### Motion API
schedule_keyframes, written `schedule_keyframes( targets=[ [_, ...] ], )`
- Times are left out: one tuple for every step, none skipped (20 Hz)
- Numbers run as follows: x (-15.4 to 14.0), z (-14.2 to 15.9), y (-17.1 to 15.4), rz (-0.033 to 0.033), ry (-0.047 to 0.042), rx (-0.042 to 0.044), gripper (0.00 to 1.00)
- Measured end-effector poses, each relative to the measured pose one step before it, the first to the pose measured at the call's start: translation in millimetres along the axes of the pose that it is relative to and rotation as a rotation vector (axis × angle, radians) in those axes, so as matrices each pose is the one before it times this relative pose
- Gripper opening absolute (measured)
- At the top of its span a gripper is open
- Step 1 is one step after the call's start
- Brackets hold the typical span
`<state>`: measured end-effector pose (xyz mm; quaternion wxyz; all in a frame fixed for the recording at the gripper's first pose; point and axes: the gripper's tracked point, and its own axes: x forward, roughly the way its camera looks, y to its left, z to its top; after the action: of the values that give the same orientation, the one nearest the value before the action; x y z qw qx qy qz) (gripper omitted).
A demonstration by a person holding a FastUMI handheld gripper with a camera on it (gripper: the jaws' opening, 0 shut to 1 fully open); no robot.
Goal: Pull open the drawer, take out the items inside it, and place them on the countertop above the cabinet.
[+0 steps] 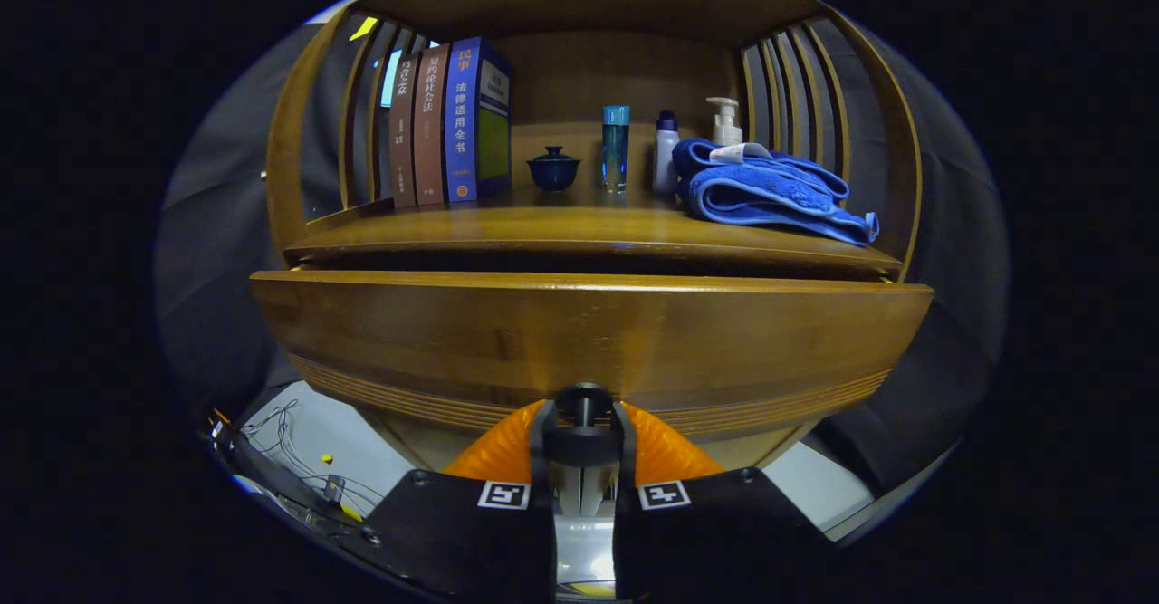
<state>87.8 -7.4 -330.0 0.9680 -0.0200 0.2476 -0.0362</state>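
Claw (582, 423) clenched on the drawer knob (582, 402) dead ahead, drawer front (589, 337) barely out — a crooked tug could slip it free.

Gripper view riding low on the gripper (582, 423), looking forward along its fingers, fingers closed around the dark knob (582, 402), facing the wooden drawer front (589, 337) at close range, looking slightly upward to the countertop (579, 224) and shelf back beyond

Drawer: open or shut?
Partly open: the drawer front stands out from the countertop, a dark gap between. Gripper shut on its knob.
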Motion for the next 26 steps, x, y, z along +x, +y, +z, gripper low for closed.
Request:
schedule_keyframes(
  targets=[
    [-8.06, -3.86, 0.72, -0.00031, 0.00286, 0.00027, 0.29],
    [-8.20, -2.95, -0.19, -0.00005, 0.00362, -0.00082, 0.29],
    [-8.11, -3.45, 1.14, 0.00062, 0.00374, 0.00071, 0.29],
    [-8.47, -4.65, -0.01, 0.00058, 0.00086, 0.00386, 0.29],
    [-8.34, -3.02, 0.59, -0.00299, -0.00141, 0.00013, 0.29],
    [-9.44, -4.40, -1.01, -0.00421, -0.00185, -0.00497, 0.29],
    [-9.08, -4.78, 0.20, -0.00068, 0.00101, -0.00328, 0.29],
    [-9.94, -4.71, 0.28, -0.00052, 0.00043, -0.00084, 0.29],
    [-9.78, -4.64, 0.46, 0.00003, 0.00124, -0.00096, 0.29],
    [-7.49, -4.60, -0.02, 0.00027, 0.00319, 0.00017, 0.29],
    [-6.83, -5.19, 0.53, 0.00083, 0.00560, 0.00328, 0.29],
    [-6.41, -7.42, -1.34, 0.00042, 0.01106, 0.00529, 0.29],
    [-7.76, -1.08, 0.56, 0.00124, -0.00555, 0.00775, 0.29],
    [-0.40, -2.73, 0.73, -0.00269, -0.00161, -0.00341, 0.29],
    [-2.95, -2.46, 0.64, -0.00033, 0.00223, -0.00627, 0.28],
    [-5.21, -1.51, 1.46, 0.00170, -0.00037, -0.00418, 0.28],
    [-3.13, -1.43, 1.19, -0.00057, 0.00327, 0.00056, 0.28],
    [-2.89, -2.69, -0.32, 0.00255, 0.00689, 0.00538, 0.28],
    [-3.21, -2.29, 0.86, 0.00188, 0.00278, 0.00319, 0.28],
    [-2.71, -1.77, -0.03, 0.00179, 0.00085, -0.00246, 0.28],
    [-2.26, -0.99, 0.19, 0.00031, 0.00161, -0.00297, 0.28],
    [-0.21, -1.36, -0.21, -0.00086, 0.00027, 0.00110, 0.28],
    [1.13, 0.01, 0.25, -0.00520, 0.00350, 0.00078, 0.28],
    [-0.14, -0.51, -1.35, -0.00302, 0.00415, -0.00058, 0.28],
    [-2.16, 0.47, 0.59, -0.00548, 0.00414, 0.00032, 0.35],
    [-6.91, 4.92, -2.27, -0.01600, -0.02027, -0.00299, 0.41]
  ],
)
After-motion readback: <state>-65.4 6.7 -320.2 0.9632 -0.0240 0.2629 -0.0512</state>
